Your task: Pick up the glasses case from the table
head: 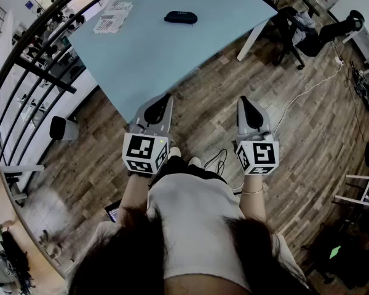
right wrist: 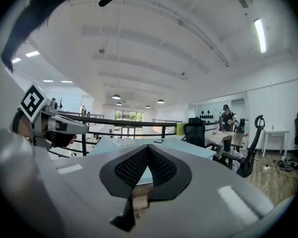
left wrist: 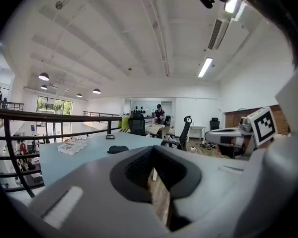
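**First inspector:** Where do we place the glasses case (head: 181,18)?

**Second inspector:** We find it lying flat on the pale blue table (head: 172,60), toward the far side. A stack of papers (head: 114,16) lies to its left in the head view. Nothing touches the case.

**First inspector:** And the grippers?

**Second inspector:** We record the left gripper (head: 165,98) with its jaws together and nothing between them. The right gripper (head: 245,101) is in the same condition, pads meeting, empty. Both are held roughly level at the table's near corner, well apart from the case.

**First inspector:** Which way does the case lie from them?

**Second inspector:** Ahead of both. In the head view it sits slightly right of the left gripper's line and well left of the right gripper's. We judge the left gripper the nearer. In the left gripper view the case shows left of the closed tips, so that gripper is not aimed squarely at it.

**First inspector:** Its long axis?

**Second inspector:** It runs side to side across the head view, crosswise to a straight reach. We judge that the jaws must first part, then close across the narrow width.
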